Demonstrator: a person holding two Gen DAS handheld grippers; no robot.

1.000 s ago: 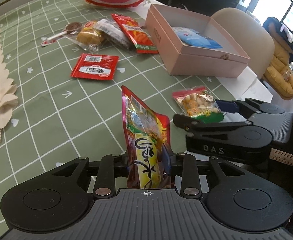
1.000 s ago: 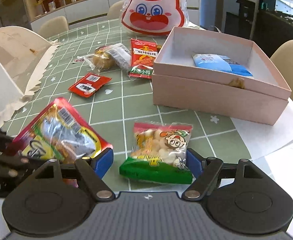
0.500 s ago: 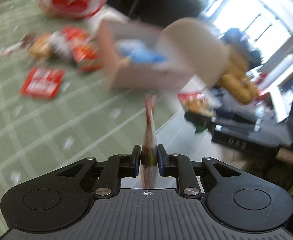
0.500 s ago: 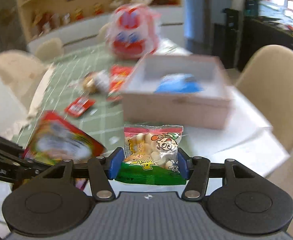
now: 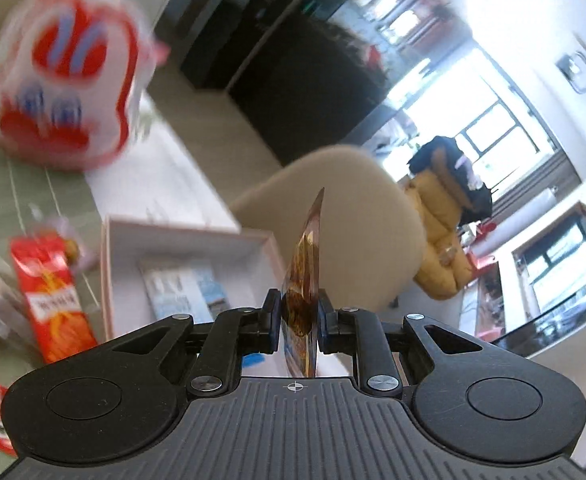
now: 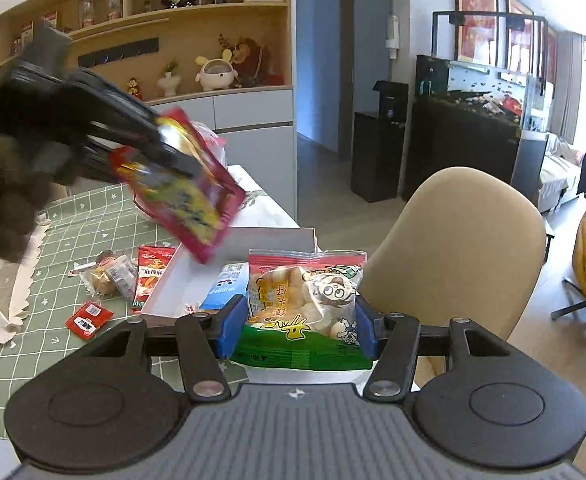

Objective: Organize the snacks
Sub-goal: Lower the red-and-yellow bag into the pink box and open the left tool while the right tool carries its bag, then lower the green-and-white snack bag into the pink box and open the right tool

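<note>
One blue packet (image 6: 229, 286) lies in the box (image 5: 111, 276), both grippers (image 5: 299, 316) (image 6: 301, 320) pinch snack bags above it, several packets (image 6: 151, 276) wait.

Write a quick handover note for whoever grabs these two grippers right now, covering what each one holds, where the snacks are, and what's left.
Left gripper: shut on the red and yellow packet, held in the air above the pink box.
Right gripper: shut on the green-bottomed puff snack bag, lifted near the box.
Done: the blue packet lies in the box.
Left: put both held packs in, then collect the red chili strip packet, the wrapped cake and the small red sachet on the green tablecloth.
</note>
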